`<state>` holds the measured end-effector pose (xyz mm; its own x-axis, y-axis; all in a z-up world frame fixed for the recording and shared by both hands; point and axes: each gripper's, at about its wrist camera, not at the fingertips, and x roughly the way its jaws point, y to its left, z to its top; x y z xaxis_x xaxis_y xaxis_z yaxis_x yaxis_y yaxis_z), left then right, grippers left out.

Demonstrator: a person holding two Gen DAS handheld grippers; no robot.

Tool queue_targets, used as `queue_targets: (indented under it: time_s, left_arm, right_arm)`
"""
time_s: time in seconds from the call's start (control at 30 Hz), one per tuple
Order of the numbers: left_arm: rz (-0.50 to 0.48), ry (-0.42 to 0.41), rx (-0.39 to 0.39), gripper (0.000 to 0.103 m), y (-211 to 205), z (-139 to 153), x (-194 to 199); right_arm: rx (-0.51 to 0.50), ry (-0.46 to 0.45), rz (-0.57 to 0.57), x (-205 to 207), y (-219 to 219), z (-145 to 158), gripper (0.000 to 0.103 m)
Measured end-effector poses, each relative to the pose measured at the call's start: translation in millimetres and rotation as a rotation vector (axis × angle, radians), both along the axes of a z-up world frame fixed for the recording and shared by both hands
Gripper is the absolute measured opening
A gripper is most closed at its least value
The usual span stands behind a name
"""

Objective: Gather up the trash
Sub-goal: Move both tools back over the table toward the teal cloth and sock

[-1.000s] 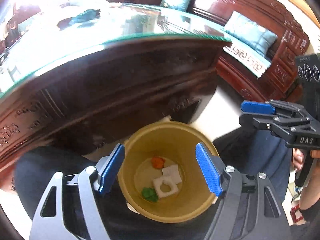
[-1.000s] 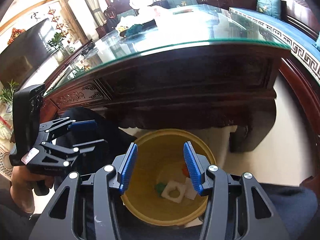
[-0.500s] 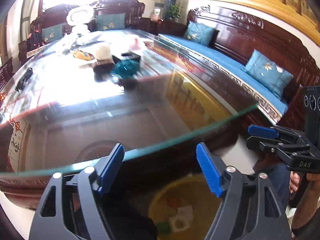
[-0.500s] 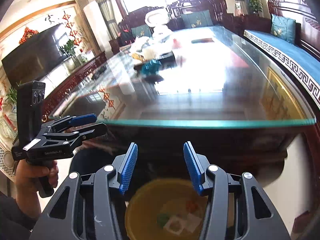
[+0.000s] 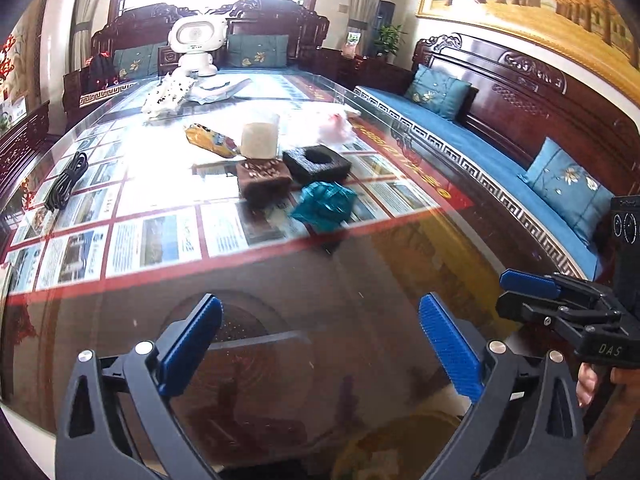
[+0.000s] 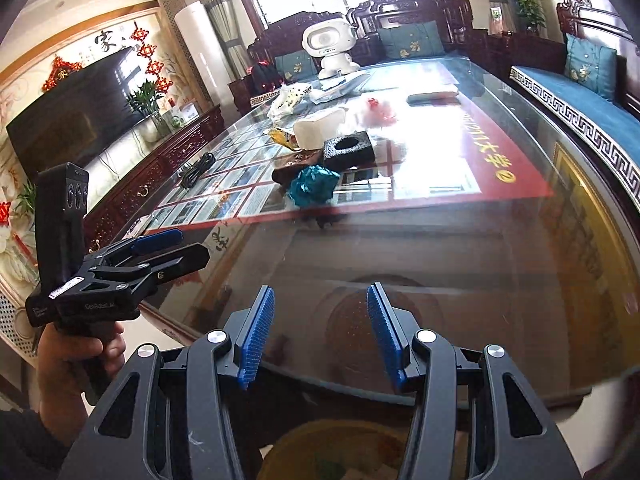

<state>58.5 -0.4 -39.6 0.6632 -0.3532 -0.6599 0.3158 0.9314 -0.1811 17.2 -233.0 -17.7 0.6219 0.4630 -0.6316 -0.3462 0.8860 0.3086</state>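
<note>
Since the crumpled teal wrapper [image 5: 325, 206] sits well ahead on the glass counter [image 5: 280, 300], straight out from both hands, my empty left fingers [image 5: 192, 344] are still spreading while my right gripper [image 6: 320, 330] hangs half-open on nothing

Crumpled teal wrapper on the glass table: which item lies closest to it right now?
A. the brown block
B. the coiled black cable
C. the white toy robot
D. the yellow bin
A: in the left wrist view the teal wrapper sits just beside the brown block, while the black cable lies far off at the table's side, the white toy robot stands at the far end, and the yellow bin is below the table's near edge.
</note>
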Motion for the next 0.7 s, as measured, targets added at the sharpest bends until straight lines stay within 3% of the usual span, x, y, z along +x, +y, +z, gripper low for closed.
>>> queue_targets:
  time_s: [0.43, 0.5, 0.63, 0.7]
  left_arm:
    - [0.036, 0.039, -0.011, 0.099, 22, -12, 54]
    - [0.041, 0.046, -0.016, 0.099, 25, -14, 62]
    - [0.055, 0.057, -0.021, 0.099, 31, -19, 75]
    - [0.063, 0.060, -0.022, 0.099, 34, -21, 80]
  right_arm:
    - [-0.007, 0.036, 0.036, 65, 32, -8, 0.049]
    - [-0.019, 0.045, 0.034, 75, 35, -10, 0.053]
    - [-0.049, 0.059, 0.037, 101, 47, -10, 0.073]
    - [-0.062, 0.063, 0.040, 111, 53, -11, 0.075]
